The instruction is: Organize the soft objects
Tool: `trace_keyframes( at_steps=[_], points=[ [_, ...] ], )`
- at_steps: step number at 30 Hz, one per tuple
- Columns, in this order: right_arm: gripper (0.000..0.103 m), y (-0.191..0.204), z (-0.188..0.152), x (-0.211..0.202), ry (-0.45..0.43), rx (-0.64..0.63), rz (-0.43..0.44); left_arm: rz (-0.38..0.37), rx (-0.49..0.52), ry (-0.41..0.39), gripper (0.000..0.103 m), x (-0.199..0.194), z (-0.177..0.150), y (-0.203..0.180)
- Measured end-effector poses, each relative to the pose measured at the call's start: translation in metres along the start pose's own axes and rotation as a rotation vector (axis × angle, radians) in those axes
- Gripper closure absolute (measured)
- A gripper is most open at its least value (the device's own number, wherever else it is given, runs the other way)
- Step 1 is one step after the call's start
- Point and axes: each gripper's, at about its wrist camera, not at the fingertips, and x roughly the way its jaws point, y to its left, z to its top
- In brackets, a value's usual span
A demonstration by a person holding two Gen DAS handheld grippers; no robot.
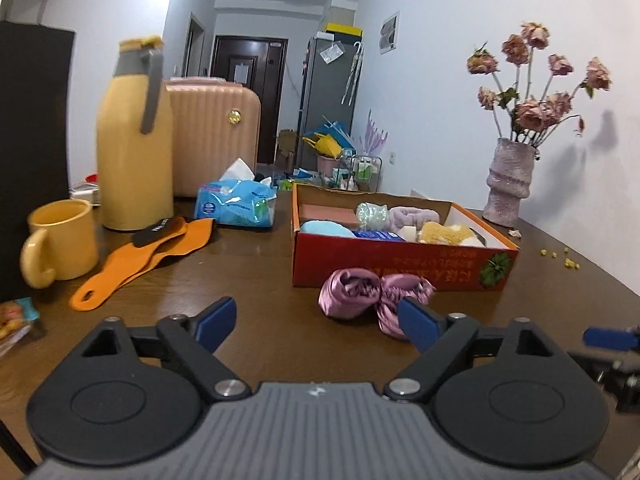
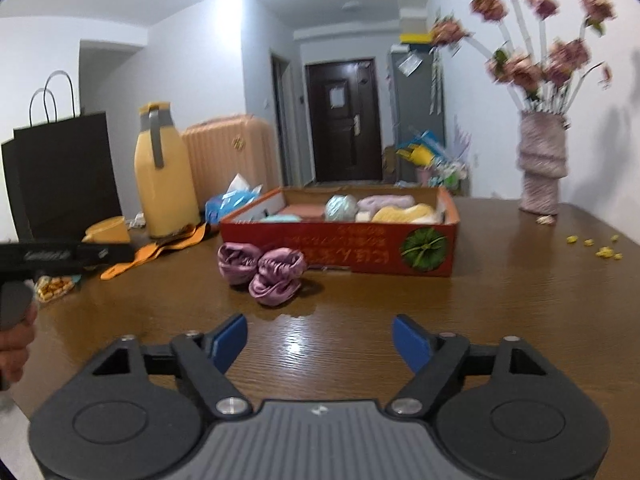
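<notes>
Left gripper low over the tabletop, blue pads spread wide, nothing between them; its right pad overlaps the near edge of the pink satin bundle in the left wrist view, contact not resolvable. Right gripper likewise spread and empty, above bare wood at lower centre of its own view.

Tabletop: dark brown wood grain, glossy, ceiling light reflected just ahead of the right gripper. Room: white walls, hallway running back to a dark door at upper centre.

Pink satin bundle: crumpled, shiny, two gathered lobes side by side, lying on the tabletop just in front of the red cardboard box, centre frame. Box is open-topped and holds soft items in blue, lilac, yellow and white.

Left of frame: yellow flask, yellow mug, orange flat pieces, blue tissue pack, black paper bag. Pink suitcase behind the flask. Right of frame: textured vase of dried pink flowers, yellow crumbs scattered nearby.
</notes>
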Motion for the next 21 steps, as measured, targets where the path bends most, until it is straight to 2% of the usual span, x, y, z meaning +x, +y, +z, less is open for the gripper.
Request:
trace_keyframes(
  at_steps=[2,3,5,7,11,14,16,17,19,21],
  points=[
    [0.045,-0.002,0.009,0.024,0.039,0.033,0.019,-0.005,-0.017,0.038,0.027,0.03,0.007,0.001],
    [0.047,-0.004,0.013,0.033,0.049,0.062,0.037,-0.015,-0.034,0.055,0.032,0.042,0.01,0.003],
    [0.057,-0.011,0.023,0.056,0.069,0.144,0.103,-0.046,-0.062,0.089,0.038,0.066,0.015,0.005],
    [0.059,-0.013,0.032,0.08,0.086,0.184,0.13,-0.084,-0.066,0.106,0.04,0.086,0.019,0.006],
    [0.06,-0.011,0.049,0.125,0.091,0.18,0.104,-0.103,-0.049,0.133,0.041,0.118,0.021,0.005],
    [0.06,-0.015,0.054,0.158,0.133,0.232,0.119,-0.138,-0.064,0.162,0.043,0.133,0.018,0.007],
    [0.061,-0.018,0.053,0.173,0.148,0.267,0.117,-0.179,-0.085,0.183,0.062,0.14,0.016,0.01],
    [0.069,-0.02,0.053,0.179,0.152,0.287,0.13,-0.209,-0.101,0.199,0.075,0.143,0.015,0.012],
    [0.083,-0.021,0.052,0.188,0.159,0.311,0.158,-0.219,-0.125,0.206,0.082,0.146,0.014,0.016],
    [0.097,-0.019,0.052,0.19,0.161,0.29,0.15,-0.222,-0.119,0.203,0.09,0.143,0.014,0.016]
  ],
)
